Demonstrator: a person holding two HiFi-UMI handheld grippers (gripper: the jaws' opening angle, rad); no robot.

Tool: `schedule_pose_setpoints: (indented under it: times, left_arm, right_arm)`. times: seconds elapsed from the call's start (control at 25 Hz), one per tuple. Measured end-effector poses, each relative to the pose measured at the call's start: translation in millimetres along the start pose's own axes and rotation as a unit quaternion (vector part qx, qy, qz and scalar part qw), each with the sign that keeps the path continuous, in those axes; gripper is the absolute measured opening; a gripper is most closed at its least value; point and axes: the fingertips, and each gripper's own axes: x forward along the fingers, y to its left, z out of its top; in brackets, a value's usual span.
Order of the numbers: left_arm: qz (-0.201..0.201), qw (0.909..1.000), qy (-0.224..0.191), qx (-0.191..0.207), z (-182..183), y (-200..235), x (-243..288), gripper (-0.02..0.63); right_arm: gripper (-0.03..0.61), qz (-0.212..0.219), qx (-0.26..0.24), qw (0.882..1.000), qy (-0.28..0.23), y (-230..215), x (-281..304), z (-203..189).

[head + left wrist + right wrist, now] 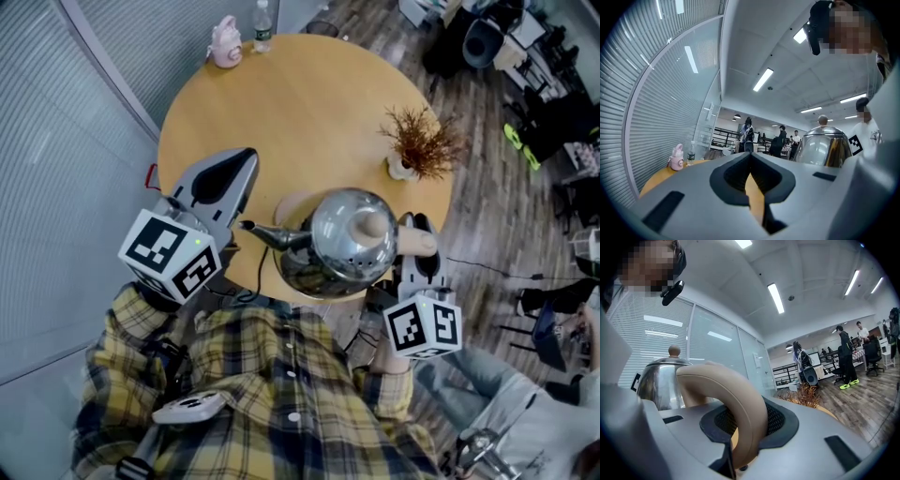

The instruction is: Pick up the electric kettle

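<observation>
Kettle (352, 234) first: the steel body with its knobbed lid is at the near edge of the round wooden table (300, 103), spout pointing toward my left gripper (246, 161), beige handle (420, 242) on the opposite side. From the head view I cannot tell whether it is resting on the table or held just clear of it. My right gripper (419, 230) is clamped on that handle; in the right gripper view the beige loop fills the gap between the dark pads, with the shiny body just beyond it. My left gripper lies level over the table, beside the spout and apart from it, its fingers together at the tips with nothing between them (only a sliver of tabletop shows through the slot). A dried plant (422, 142) stands near the table's right edge, and a pink bottle (225, 42) and a water bottle (262, 25) stand at the far rim.
</observation>
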Motion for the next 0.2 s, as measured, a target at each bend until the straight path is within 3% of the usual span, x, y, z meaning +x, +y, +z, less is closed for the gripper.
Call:
schedule_pose_setpoints:
  times: [0.2]
  left_arm:
    - [-0.014,0.9999,0.005,0.000,1,-13,0,0.003]
  right_arm:
    - [0.104,-0.002,-0.001,1.000,-0.012,-6,-9,10]
